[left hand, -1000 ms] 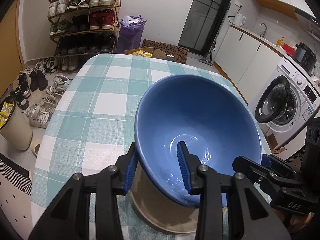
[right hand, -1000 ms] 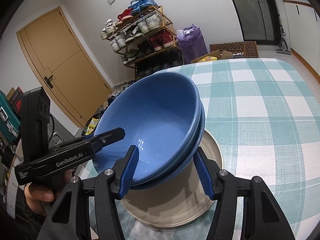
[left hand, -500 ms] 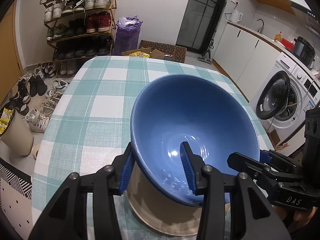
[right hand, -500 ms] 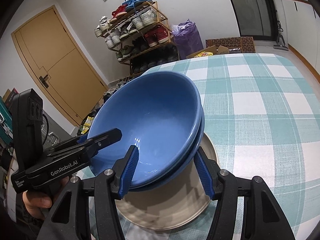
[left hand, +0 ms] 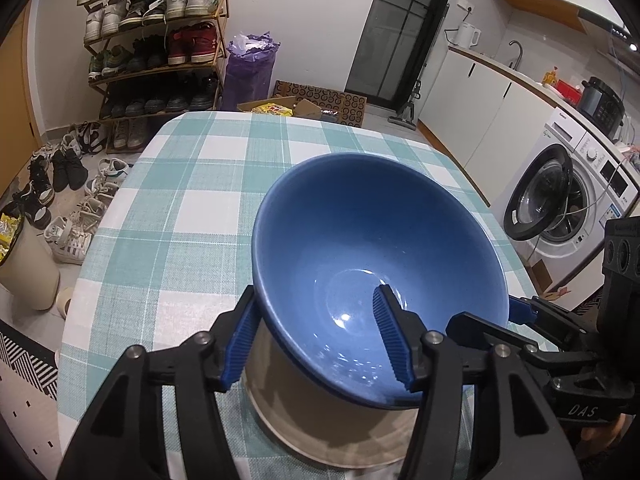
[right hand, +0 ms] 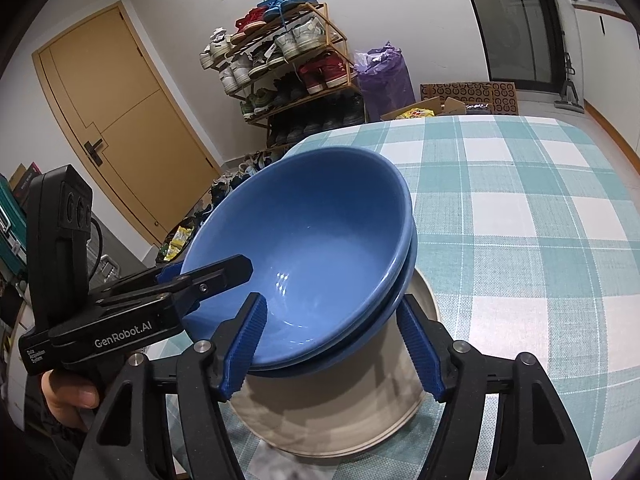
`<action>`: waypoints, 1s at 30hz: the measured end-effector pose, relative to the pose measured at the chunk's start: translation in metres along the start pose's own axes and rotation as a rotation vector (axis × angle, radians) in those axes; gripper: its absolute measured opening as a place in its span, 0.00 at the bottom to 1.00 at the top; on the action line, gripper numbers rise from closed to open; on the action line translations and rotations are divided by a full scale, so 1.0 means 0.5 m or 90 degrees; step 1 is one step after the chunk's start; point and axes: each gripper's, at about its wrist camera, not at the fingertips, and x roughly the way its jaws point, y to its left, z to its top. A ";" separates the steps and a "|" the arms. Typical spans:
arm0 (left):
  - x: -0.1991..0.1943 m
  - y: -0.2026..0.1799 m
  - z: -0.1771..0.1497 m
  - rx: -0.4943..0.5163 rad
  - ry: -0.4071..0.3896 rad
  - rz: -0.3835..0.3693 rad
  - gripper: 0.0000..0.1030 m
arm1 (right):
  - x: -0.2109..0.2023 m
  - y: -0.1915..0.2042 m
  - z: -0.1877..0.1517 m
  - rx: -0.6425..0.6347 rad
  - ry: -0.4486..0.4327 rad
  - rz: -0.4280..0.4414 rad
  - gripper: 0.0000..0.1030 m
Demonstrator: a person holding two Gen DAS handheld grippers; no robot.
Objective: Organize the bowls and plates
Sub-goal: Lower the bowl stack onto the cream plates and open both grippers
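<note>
With both bowls nested on the plate, I let go.
My left gripper (left hand: 316,336) and right gripper (right hand: 334,346) have just been opening, straddling the blue bowls' (right hand: 304,248) rims unpinched, stack resting on the cream plate (right hand: 340,420) at the tabletop's (right hand: 520,208) near edge.

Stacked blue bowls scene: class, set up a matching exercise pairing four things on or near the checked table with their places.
Things:
1. top blue ceramic bowl
2. beige round plate
3. white washing machine
4. wooden shoe rack

Places:
A. directly on the checked tablecloth
B. nested in another blue bowl
C. against the far wall
D. under the kitchen counter

Pairs: 1-B, 2-A, 3-D, 4-C
</note>
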 end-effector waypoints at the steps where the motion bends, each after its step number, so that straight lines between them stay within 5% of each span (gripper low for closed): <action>1: -0.002 0.000 -0.001 0.001 -0.002 0.001 0.56 | 0.000 0.000 0.000 -0.001 0.000 0.000 0.67; 6: -0.027 0.005 -0.002 0.001 -0.023 -0.006 0.63 | -0.011 0.007 0.000 -0.013 -0.005 0.005 0.82; 17: -0.112 -0.003 -0.029 0.071 -0.117 0.007 1.00 | -0.040 0.012 -0.011 -0.062 -0.021 -0.002 0.92; 25: -0.150 0.010 -0.086 0.100 -0.213 0.039 1.00 | -0.082 0.027 -0.043 -0.132 -0.074 -0.007 0.99; 30: -0.138 0.026 -0.116 0.090 -0.219 0.040 1.00 | -0.103 0.037 -0.062 -0.149 -0.110 0.006 0.99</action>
